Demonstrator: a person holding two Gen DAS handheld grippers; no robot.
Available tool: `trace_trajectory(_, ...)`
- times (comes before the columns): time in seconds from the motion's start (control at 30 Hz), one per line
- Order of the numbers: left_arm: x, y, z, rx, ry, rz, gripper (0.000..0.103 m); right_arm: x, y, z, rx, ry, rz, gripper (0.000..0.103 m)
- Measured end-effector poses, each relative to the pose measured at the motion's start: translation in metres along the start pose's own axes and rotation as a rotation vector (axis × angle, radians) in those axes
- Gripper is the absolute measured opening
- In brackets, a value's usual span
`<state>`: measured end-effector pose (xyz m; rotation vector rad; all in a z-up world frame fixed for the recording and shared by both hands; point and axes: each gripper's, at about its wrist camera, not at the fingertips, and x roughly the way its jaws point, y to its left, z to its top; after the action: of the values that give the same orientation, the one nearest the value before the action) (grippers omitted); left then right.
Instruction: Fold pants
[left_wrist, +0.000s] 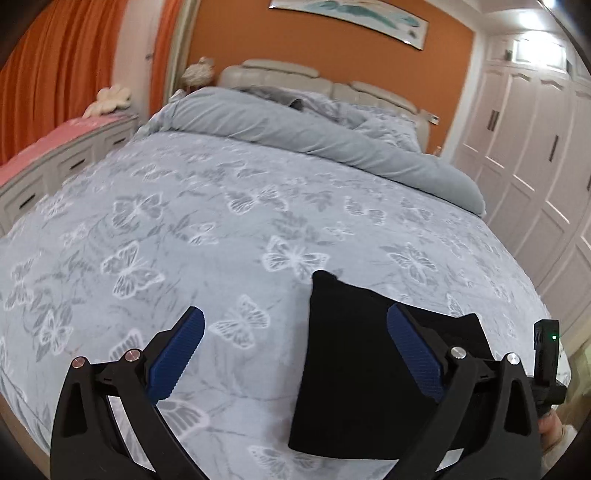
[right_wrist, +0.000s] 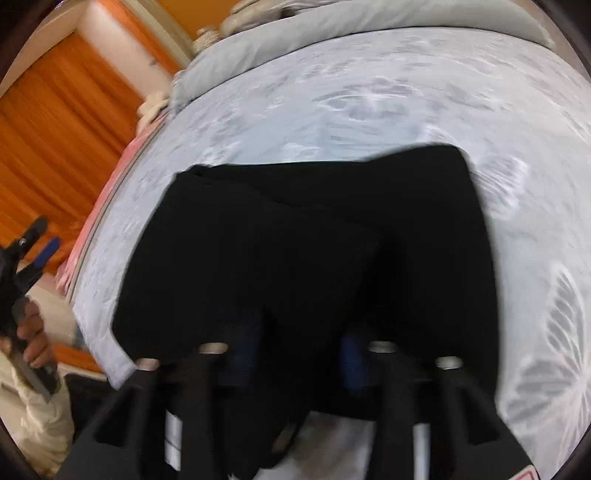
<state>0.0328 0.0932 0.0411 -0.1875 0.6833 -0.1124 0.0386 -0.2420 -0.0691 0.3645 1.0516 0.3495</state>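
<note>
Folding pants (right_wrist: 306, 258), late stage: your right gripper (right_wrist: 299, 350) was clamped on the near edge; left gripper (left_wrist: 295, 332) gaped empty alongside. Next: lift and double over.

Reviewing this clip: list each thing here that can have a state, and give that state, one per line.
Black pants: folded into a compact stack, lying on the bed.
Left gripper: open, fingers wide apart, nothing between them.
Right gripper: fingers drawn in over the pants' near edge; grip not clear through blur.
Duvet: bunched up at the head of the bed.
Wardrobe doors: closed.
</note>
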Motion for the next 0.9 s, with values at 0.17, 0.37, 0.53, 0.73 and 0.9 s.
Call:
trace_trajectory(0.17, -0.008, -0.001, -0.004, 0.005, -0.009, -0.013, 0.097, -0.082, 0.031, 0.042, -0.133, -0.231, -0.083, 0.008)
trace_trajectory(0.37, 0.025, -0.035, -0.024, 0.113, 0.08, 0.009, 0.097, -0.029, -0.058, 0.055, 0.063, 0.028, -0.396, 0.055)
trace_trajectory(0.53, 0.041, -0.05, -0.033, 0.113, 0.154, -0.038, 0.097, -0.06, -0.051, 0.042, 0.068, -0.081, -0.202, 0.064)
trace_trajectory(0.73, 0.055, -0.066, -0.035, 0.084, 0.179, -0.053, 0.097, -0.028, -0.047, 0.017, 0.076, 0.079, -0.043, 0.061)
trace_trajectory(0.9, 0.055, -0.082, -0.035, 0.112, 0.14, -0.021, 0.097, -0.024, -0.025, 0.016, -0.035, 0.03, -0.129, 0.015)
